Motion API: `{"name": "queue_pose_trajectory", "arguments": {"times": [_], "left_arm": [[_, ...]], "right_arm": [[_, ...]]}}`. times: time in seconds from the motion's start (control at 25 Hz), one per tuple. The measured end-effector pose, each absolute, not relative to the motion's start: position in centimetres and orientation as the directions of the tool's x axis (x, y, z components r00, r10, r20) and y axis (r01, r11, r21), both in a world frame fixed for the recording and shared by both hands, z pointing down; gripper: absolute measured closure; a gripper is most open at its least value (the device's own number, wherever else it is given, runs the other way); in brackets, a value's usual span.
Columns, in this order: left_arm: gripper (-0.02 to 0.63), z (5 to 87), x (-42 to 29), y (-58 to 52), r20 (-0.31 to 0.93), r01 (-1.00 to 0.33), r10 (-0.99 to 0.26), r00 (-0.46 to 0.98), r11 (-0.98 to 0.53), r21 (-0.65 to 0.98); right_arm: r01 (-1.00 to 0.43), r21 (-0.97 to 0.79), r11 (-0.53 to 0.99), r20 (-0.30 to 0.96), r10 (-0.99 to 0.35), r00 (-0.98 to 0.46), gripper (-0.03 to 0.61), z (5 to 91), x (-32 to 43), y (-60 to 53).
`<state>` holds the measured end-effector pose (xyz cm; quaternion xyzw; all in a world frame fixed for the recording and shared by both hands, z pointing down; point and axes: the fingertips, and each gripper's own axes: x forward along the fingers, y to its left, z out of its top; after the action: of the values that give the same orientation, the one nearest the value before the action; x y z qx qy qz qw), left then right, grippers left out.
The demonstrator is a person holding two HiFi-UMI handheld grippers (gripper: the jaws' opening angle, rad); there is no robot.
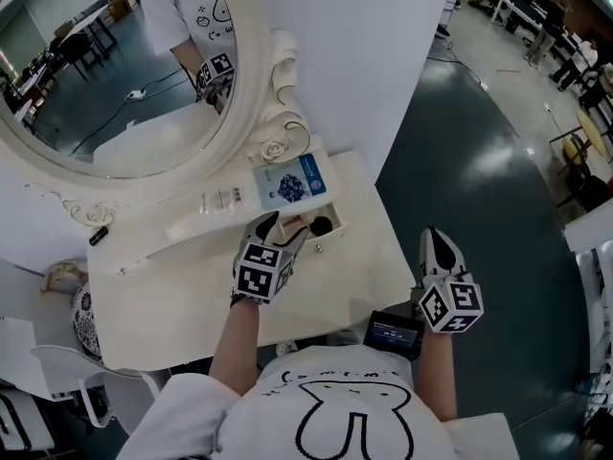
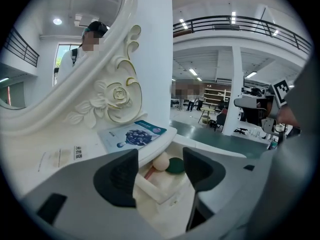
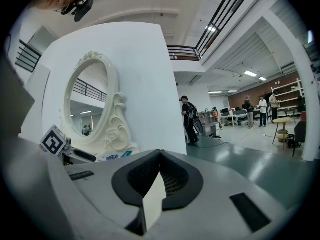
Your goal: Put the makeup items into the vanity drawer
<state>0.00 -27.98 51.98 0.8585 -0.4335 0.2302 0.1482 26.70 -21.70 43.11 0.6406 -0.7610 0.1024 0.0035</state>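
Left gripper (image 1: pixel 285 230) first, from the head view: it hovers tips-down over the pulled-out drawer (image 1: pixel 337 226) at the right end of the white vanity top (image 1: pixel 163 295), while the right gripper (image 1: pixel 437 245) hangs well off to the side, over the glossy dark green floor (image 1: pixel 498 218). Against the carved oval mirror (image 1: pixel 124 75) lies a blue sheet-mask packet (image 1: pixel 291 180), and just beside it a pale packet (image 1: pixel 224 200) with print too small to read. Over to the left gripper view: jaws spread wide, nothing between the pads. Past them, down in the drawer (image 2: pixel 149 188), a beige round-headed applicator (image 2: pixel 160 161) lies with its reddish handle running back toward the camera. Its head is at the far end, touching a dark green disc (image 2: pixel 176 166) on its right. The sheet-mask packet (image 2: pixel 134 135) carries a blueberry picture, and the pale packet (image 2: pixel 60 157) a strip of dark characters, not legible. Right gripper view now: jaws pressed together on nothing, the mirror (image 3: pixel 90 99) to the left, and people (image 3: pixel 189 119) standing in a big bright hall behind.
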Motion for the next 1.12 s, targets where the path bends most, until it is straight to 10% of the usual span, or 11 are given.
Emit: {"name": "queue_pose_trajectory", "arguments": {"times": [0.08,0.2,1.12], "left_arm": [[0.345,51.3,-0.7,-27.9,0.497,-0.825,-0.702,0.509,-0.563,0.051],[0.594,50.0,-2.2,-27.6,0.439,-0.847,-0.75,0.494,-0.53,0.047],[0.594,46.3,-19.3,-19.6,0.308,-0.928,-0.878,0.367,-0.371,0.048]], "right_arm": [[-0.975,-0.149,0.166,0.132,-0.974,-0.186,0.565,42.9,26.2,-21.7],[-0.974,-0.146,0.173,0.126,-0.973,-0.192,0.565,42.5,25.3,-21.5],[-0.935,-0.069,0.347,0.093,-0.931,-0.353,0.566,40.6,9.1,-16.8]]}}
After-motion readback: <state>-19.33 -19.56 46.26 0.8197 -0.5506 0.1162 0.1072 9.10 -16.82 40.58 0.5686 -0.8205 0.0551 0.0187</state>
